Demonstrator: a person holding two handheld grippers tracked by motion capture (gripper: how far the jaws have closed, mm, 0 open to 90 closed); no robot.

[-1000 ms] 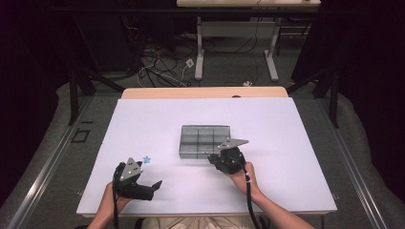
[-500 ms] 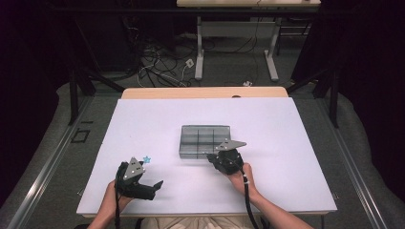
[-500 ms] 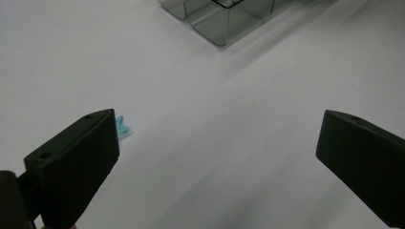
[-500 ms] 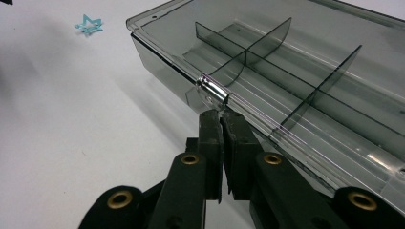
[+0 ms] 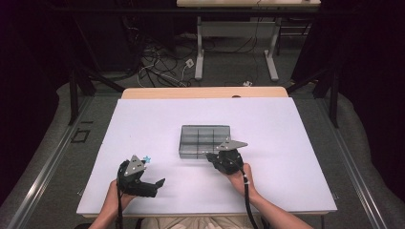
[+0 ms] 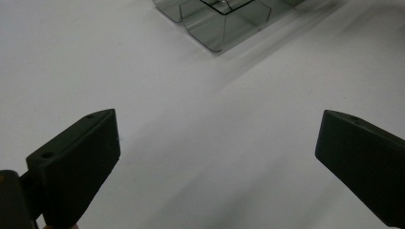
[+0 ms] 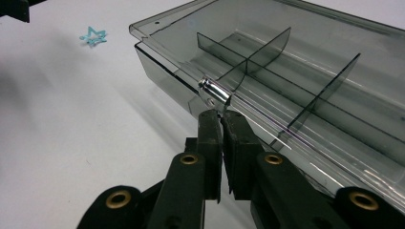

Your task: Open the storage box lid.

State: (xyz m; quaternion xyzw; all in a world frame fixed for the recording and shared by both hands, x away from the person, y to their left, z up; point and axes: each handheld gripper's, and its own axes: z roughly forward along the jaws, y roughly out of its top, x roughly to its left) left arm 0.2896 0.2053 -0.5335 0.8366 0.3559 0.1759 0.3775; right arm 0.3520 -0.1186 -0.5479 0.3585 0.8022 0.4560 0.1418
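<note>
Two grippers are mine: the right gripper has its jaws pressed together, tips at the near rim of the organiser box, a smoky clear plastic tray with thin dividers and a shiny metal latch; no lettering is legible. My left gripper has its jaws spread over bare white tabletop, the box ahead.

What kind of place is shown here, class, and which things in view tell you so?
Probably a lab or workshop: a white-topped table stands on a grey floor, loose cables lie behind it, and another desk's metal legs rise farther back.
</note>
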